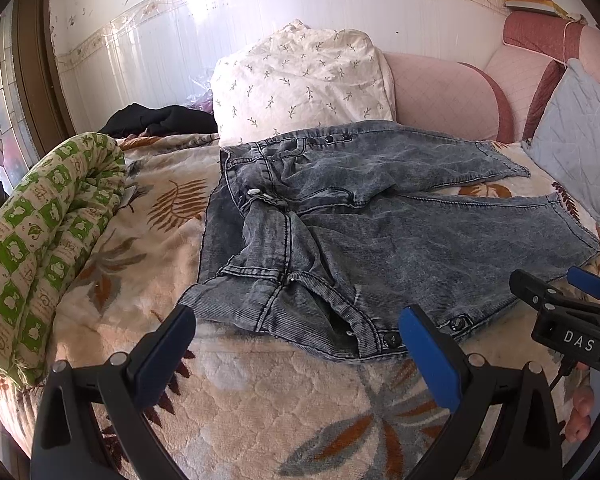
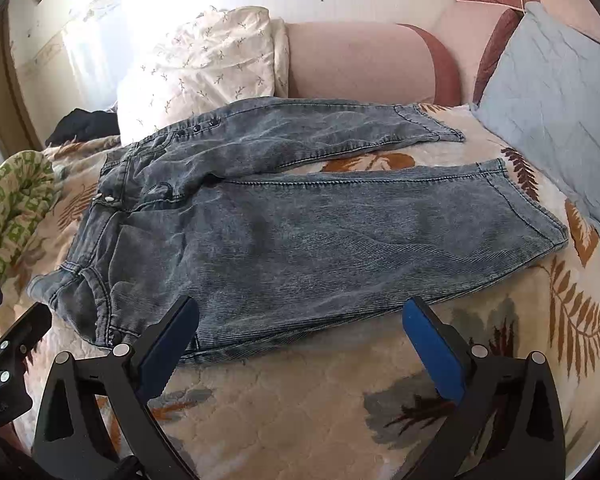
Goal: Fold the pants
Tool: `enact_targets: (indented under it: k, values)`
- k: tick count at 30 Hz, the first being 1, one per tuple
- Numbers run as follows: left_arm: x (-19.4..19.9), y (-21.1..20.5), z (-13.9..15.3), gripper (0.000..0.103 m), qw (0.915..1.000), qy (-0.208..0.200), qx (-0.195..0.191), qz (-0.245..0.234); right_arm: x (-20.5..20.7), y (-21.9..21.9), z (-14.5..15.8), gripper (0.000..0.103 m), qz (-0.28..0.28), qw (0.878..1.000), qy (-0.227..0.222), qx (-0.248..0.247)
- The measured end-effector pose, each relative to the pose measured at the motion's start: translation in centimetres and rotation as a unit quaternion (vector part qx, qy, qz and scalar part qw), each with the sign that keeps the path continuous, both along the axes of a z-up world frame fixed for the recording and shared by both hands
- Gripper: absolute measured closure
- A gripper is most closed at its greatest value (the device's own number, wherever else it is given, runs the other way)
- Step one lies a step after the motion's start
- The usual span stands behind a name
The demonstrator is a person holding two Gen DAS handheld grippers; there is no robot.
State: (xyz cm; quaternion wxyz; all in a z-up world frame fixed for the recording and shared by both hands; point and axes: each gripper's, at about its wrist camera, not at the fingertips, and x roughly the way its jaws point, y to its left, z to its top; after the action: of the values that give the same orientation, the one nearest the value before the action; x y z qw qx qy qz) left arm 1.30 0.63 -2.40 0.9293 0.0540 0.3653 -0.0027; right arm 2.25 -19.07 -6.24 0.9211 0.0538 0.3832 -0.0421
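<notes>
Currently, jeans [image 2: 300, 216] are laid flat on bedspread [image 2: 300, 412]; left gripper [image 1: 296, 344] and right gripper [image 2: 300, 332] are held spread, gripping nothing.

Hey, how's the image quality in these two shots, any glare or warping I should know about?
Left wrist view: sunlight glares on the white panelled wall, and fisheye bends its floral border; the faded blue denim pants stay sharp. Right wrist view: the upper-left wall is blown out to white, washing out the leaf-print cream pillow.
</notes>
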Motion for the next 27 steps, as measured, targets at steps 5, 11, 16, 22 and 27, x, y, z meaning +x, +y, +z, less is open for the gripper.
enact_targets:
  k: [5, 11, 16, 22, 27]
  values:
    - [0.01, -0.01, -0.02, 0.000, 1.0000, 0.000, 0.001, -0.001, -0.05, -0.01, 0.01, 0.000, 0.000, 1.000, 0.001, 0.001]
    - [0.00, -0.07, -0.03, 0.000, 1.0000, 0.001, 0.001, -0.001, -0.05, 0.02, -0.03, 0.000, 0.000, 1.000, 0.001, 0.001]
    - [0.00, -0.04, -0.05, 0.000, 1.0000, 0.002, 0.000, -0.001, -0.04, 0.05, -0.02, 0.000, 0.000, 1.000, 0.001, 0.000]
    - [0.01, -0.02, -0.06, 0.000, 1.0000, 0.003, 0.001, -0.001, -0.10, 0.01, 0.00, 0.000, 0.001, 1.000, 0.001, 0.001]
    - [0.02, 0.03, -0.07, 0.000, 1.0000, 0.004, 0.000, -0.001, -0.09, 0.04, 0.00, 0.000, 0.001, 1.000, 0.001, 0.001]
